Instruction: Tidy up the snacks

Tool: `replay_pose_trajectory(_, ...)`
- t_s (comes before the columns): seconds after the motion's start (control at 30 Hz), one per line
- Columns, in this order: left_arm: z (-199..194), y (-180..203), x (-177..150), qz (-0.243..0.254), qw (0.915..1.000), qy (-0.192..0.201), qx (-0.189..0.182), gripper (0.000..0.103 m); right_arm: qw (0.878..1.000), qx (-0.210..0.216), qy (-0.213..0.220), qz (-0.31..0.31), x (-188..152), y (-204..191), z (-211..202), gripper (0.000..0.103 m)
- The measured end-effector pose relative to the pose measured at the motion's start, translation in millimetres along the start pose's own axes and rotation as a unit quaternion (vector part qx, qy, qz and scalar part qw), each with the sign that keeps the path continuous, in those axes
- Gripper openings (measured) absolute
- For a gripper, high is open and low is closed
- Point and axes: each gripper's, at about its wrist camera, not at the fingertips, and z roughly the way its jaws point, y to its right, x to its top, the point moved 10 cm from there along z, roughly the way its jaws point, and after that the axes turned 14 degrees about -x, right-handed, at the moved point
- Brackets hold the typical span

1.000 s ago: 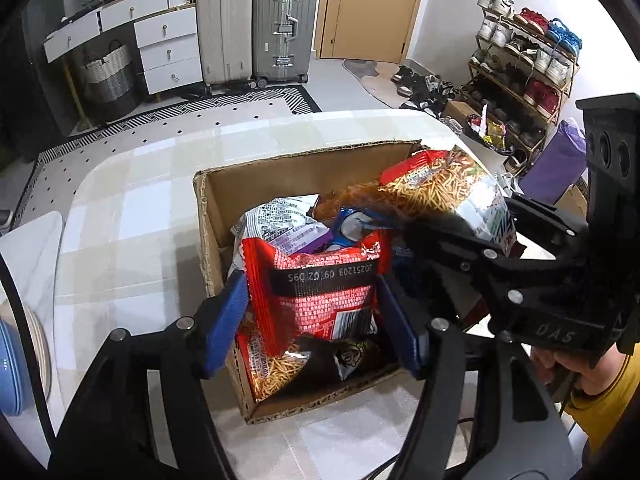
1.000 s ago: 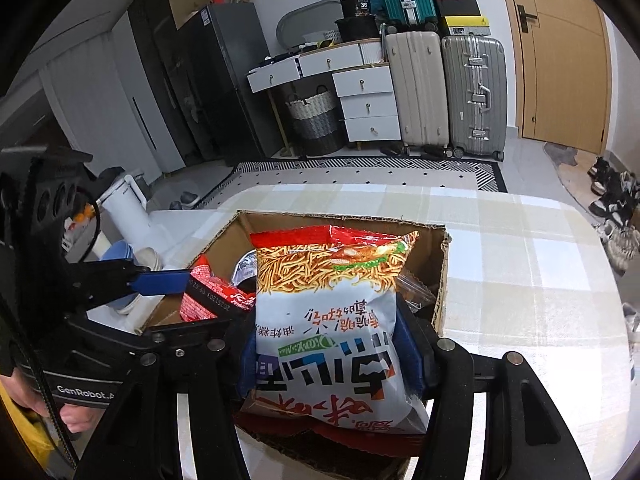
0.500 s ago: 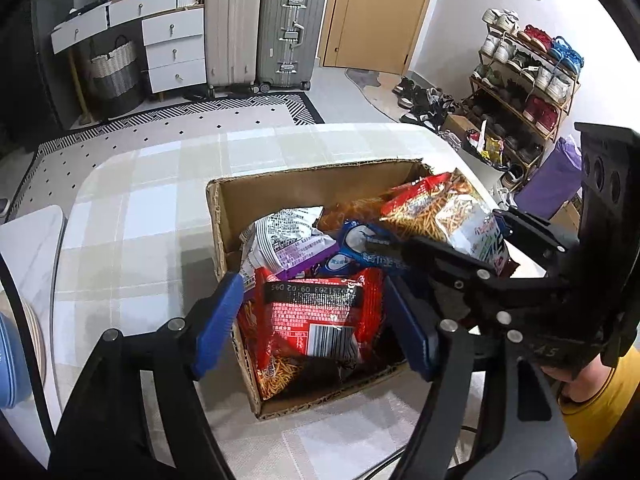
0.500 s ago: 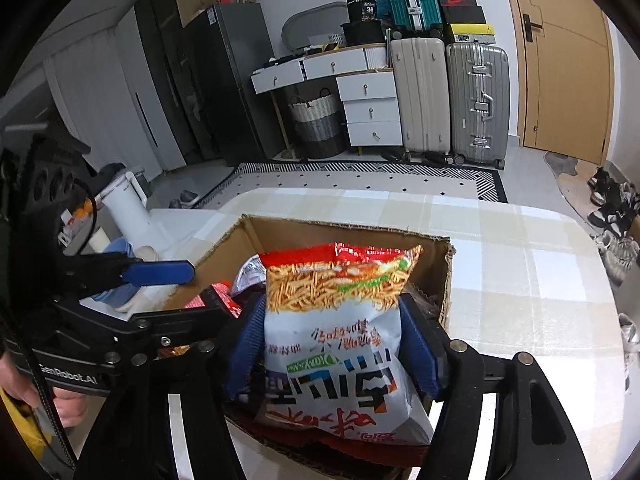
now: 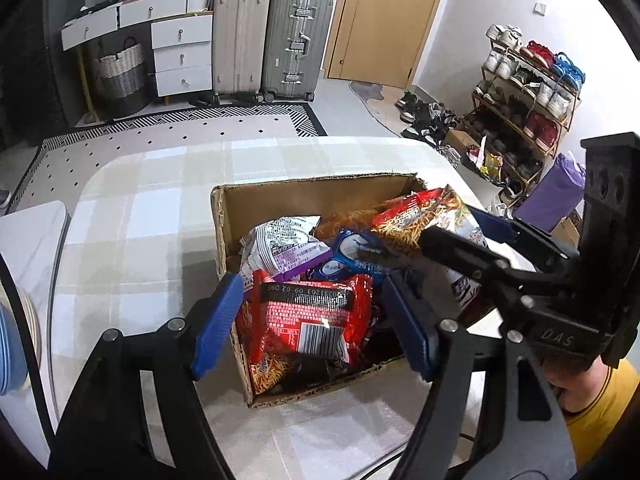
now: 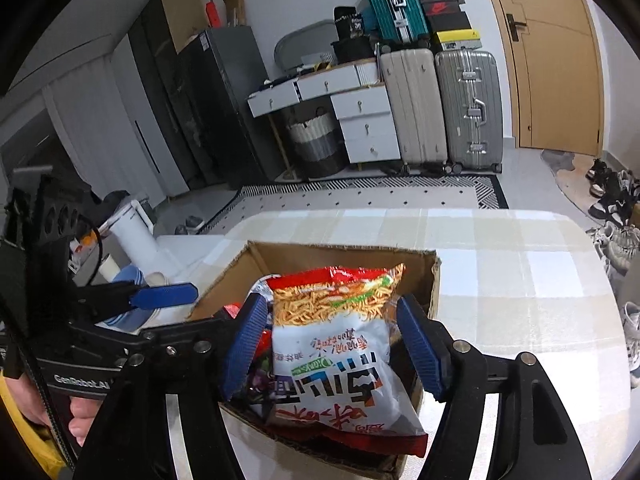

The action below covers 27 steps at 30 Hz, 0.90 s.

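Note:
An open cardboard box (image 5: 304, 196) stands on the checked table (image 5: 160, 220), holding several snack bags. In the left wrist view, a red bag (image 5: 312, 316) lies barcode-up at the box's near end. My left gripper (image 5: 312, 284) straddles it, open, with a gap at each blue pad. A purple-and-white bag (image 5: 284, 244) and a blue bag (image 5: 356, 252) lie behind it. In the right wrist view, a white-and-red noodle-snack bag (image 6: 332, 340) leans in the box (image 6: 340, 256). My right gripper (image 6: 331, 302) is open around that bag, both pads clear of its sides.
Stacked blue bowls (image 5: 8, 352) sit at the table's left edge, near a white kettle (image 6: 136, 232). A hand (image 6: 80, 420) grips the left tool's handle. Suitcases (image 5: 272, 36), drawers and a shoe rack (image 5: 528, 92) stand on the floor beyond the table.
Both jaws have widened. The red bag has dropped from the left pads into the box. The noodle-snack bag has come free of the right pads and rests in the box.

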Motion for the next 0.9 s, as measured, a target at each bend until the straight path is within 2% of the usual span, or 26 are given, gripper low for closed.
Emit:
replay_pose_trajectory(0.27, -13, 3, -3, -0.010, 0.9999, 0.014, 0.003, 0.070, 0.999, -0.013, 0.036, 0.010, 13, 5, -27, 0.069)
replay_pose_trajectory(0.43, -31, 9, -5, -0.016, 0.9991, 0.038, 0.010, 0.070, 0.998, -0.010, 0.064, 0.014, 20, 4, -55, 0.069)
replay_pose_trajectory(0.63, -69, 26, -7, -0.011, 0.9963, 0.081, 0.026, 0.071, 0.996, -0.001, 0.084, -0.001, 17, -5, -95, 0.069)
replay_pose_trajectory(0.9, -130, 75, -20, 0.018, 0.9906, 0.130, 0.040, 0.078, 0.994, 0.010, 0.111, -0.004, -4, -19, -163, 0.069)
